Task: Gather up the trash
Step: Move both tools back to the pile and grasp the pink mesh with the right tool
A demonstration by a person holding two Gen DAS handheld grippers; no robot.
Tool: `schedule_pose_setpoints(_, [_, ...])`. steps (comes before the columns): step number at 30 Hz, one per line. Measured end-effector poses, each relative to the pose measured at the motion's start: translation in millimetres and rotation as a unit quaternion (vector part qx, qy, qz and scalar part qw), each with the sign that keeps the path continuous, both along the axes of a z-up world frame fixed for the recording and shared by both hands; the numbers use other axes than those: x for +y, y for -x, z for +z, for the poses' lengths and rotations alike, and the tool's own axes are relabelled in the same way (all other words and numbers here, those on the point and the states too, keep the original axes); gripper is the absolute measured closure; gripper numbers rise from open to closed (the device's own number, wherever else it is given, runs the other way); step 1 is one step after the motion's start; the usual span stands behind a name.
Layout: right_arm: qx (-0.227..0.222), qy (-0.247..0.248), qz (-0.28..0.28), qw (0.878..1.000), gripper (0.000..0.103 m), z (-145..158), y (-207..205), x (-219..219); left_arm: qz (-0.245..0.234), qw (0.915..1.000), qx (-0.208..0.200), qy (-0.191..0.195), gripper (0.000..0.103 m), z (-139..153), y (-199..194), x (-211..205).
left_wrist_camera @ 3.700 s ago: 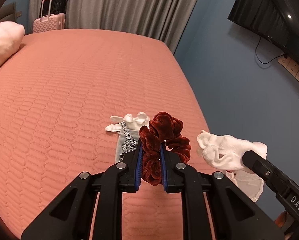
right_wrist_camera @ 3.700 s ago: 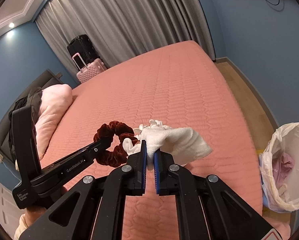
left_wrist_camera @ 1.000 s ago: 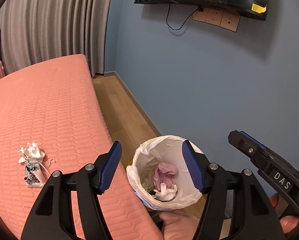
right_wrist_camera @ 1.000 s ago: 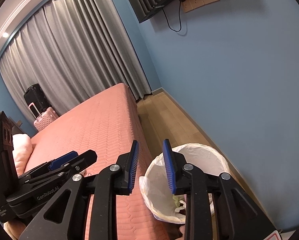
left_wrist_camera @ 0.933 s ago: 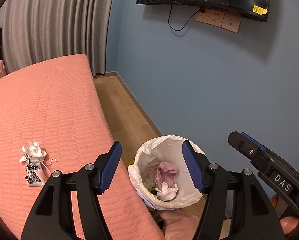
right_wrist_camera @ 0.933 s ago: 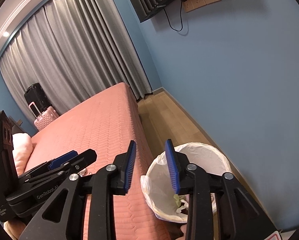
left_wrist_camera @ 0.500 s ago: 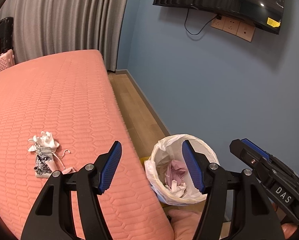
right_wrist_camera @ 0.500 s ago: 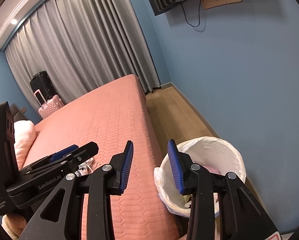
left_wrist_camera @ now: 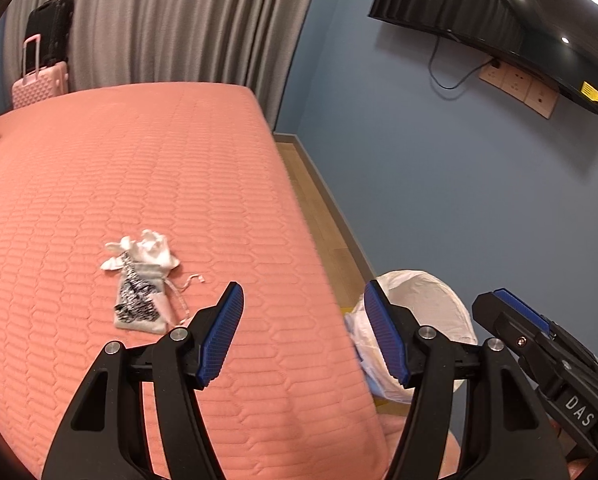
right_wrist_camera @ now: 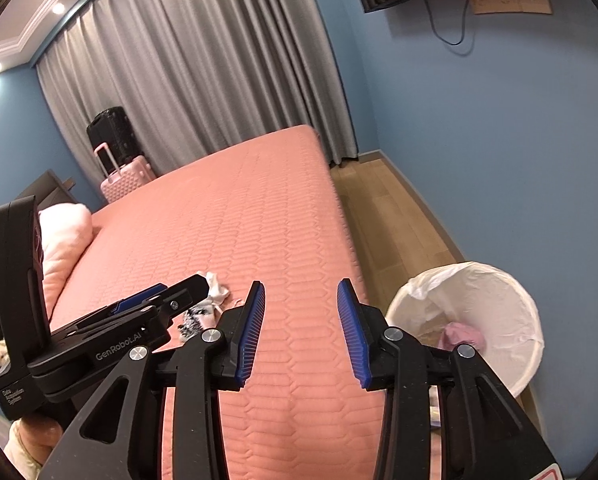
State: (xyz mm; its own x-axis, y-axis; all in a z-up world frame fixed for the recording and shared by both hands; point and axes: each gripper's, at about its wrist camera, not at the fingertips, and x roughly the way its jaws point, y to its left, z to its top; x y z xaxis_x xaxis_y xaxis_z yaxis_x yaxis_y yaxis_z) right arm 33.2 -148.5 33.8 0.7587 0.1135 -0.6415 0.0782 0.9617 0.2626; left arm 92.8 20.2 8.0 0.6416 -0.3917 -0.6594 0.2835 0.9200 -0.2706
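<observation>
- Left gripper (left_wrist_camera: 303,334): spread wide, nothing between the blue pads, poised above the bed (left_wrist_camera: 99,184) edge.
- Right gripper (right_wrist_camera: 301,332): jaws parted, likewise empty.
- Lined trash bin (right_wrist_camera: 495,280) on the floor beside the bed, pink scrap inside.
- Farther out on the bed: crumpled white tissue (left_wrist_camera: 151,250) touching a patterned pouch (left_wrist_camera: 139,300).
</observation>
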Motion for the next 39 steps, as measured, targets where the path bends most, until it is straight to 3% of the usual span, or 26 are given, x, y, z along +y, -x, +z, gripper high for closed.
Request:
schedule_pose_setpoints(17, [0.053,0.006,0.071,0.996,0.065,-40,-36,87,0.08,0.9956,0.048,0.008,0.043,-42,-12,97])
schedule_pose_setpoints(24, [0.089,0.006,0.089,0.992,0.065,-75,-55,115,0.104,0.9919,0.073,0.007,0.043,-67,-21,132])
schedule_pose_setpoints(39, [0.159,0.006,0.099,0.982,0.065,-154,-124,134,0.105,0.9872,0.12,0.006,0.044,-120,-79,151])
